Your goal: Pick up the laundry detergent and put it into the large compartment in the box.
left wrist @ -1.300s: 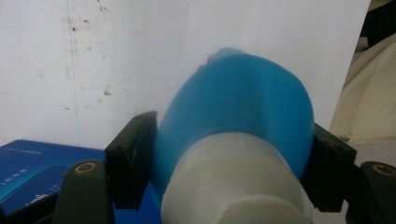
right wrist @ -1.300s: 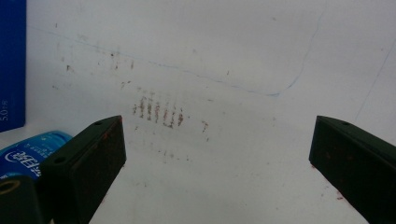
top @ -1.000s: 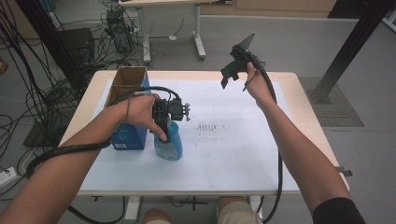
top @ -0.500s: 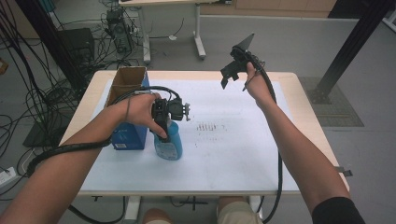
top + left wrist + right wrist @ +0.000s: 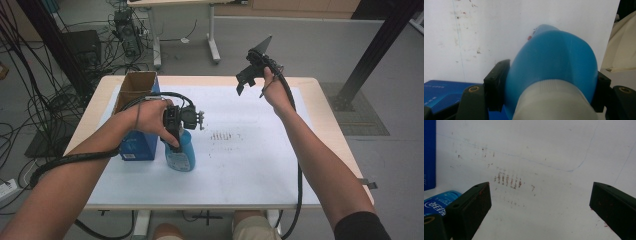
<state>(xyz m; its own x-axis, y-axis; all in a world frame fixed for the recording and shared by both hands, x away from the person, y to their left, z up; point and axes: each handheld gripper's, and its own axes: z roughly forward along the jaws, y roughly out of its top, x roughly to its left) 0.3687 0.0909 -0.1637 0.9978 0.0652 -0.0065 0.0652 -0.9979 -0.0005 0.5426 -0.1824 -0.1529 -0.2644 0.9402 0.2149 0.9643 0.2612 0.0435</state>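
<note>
High view: left gripper clamps the bottle.
Its jaws have just closed on the upright bottle; right gripper, jaws apart, hangs far off at two o'clock, above the stain.

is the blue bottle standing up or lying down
Standing upright: in the high view the blue plastic bottle rests on its base on the white table sheet beside the blue box, with the left tool clamped on its top.

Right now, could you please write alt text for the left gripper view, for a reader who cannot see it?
The left tool is shut on a blue plastic bottle near its white top, above a stained white table cover. A dark blue box sits at lower left.
</note>
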